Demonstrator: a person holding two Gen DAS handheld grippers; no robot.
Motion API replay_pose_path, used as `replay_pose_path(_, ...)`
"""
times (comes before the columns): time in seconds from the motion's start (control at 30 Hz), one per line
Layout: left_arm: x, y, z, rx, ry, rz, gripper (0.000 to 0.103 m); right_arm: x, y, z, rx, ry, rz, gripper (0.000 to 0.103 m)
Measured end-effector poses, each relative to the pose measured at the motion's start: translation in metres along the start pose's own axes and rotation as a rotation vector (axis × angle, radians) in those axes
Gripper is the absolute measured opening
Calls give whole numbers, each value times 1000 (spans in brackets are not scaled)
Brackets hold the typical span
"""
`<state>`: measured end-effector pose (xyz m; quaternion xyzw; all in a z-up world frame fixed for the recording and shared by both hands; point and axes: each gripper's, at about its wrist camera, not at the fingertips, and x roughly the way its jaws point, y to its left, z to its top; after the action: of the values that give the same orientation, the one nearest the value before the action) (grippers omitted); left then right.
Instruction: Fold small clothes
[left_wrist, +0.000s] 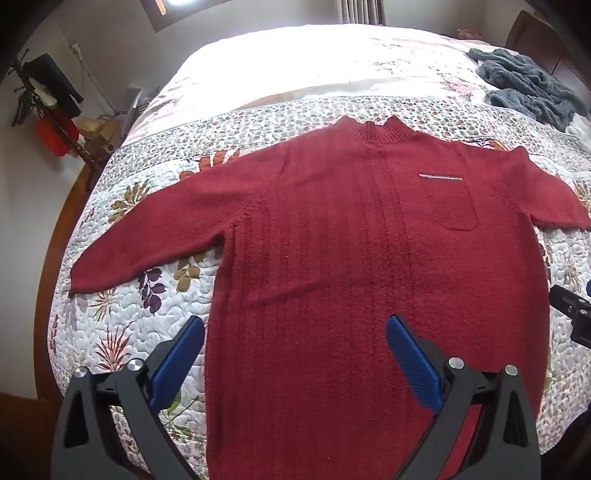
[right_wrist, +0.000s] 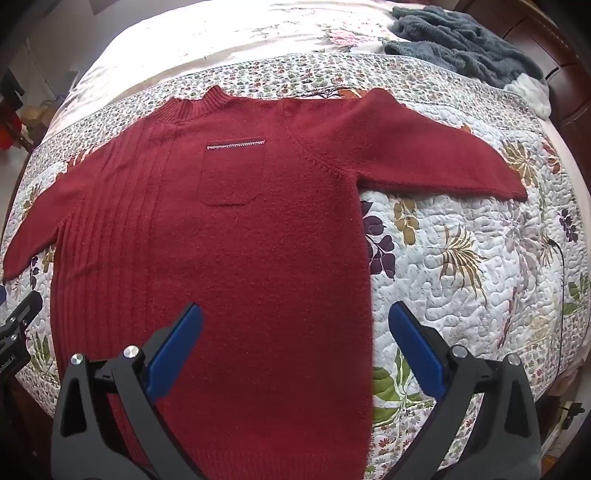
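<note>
A dark red knit sweater (left_wrist: 332, 240) (right_wrist: 229, 236) lies flat and face up on the bed, collar away from me, both sleeves spread out to the sides. It has a chest pocket (left_wrist: 448, 201) (right_wrist: 231, 171) with a striped trim. My left gripper (left_wrist: 295, 328) hovers open over the sweater's lower left side, its blue fingers (left_wrist: 177, 363) straddling the left hem edge. My right gripper (right_wrist: 295, 317) hovers open over the lower right side, straddling the right edge. Neither holds anything. Each gripper shows at the other view's edge.
A floral quilt (left_wrist: 122, 302) (right_wrist: 461, 266) covers the bed. A grey-blue fluffy garment (left_wrist: 528, 85) (right_wrist: 465, 40) lies heaped at the far right corner by a wooden headboard. Beyond the bed's left edge stand a rack with dark and red items (left_wrist: 51, 110) and some boxes.
</note>
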<state>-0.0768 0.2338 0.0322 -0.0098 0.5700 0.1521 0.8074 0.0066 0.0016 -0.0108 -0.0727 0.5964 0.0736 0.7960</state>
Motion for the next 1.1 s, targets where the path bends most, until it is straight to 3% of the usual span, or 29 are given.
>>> replay_pose_path(1.1,3,5,2,-3,-4,8,98,8,-5,4,7,6,9,99)
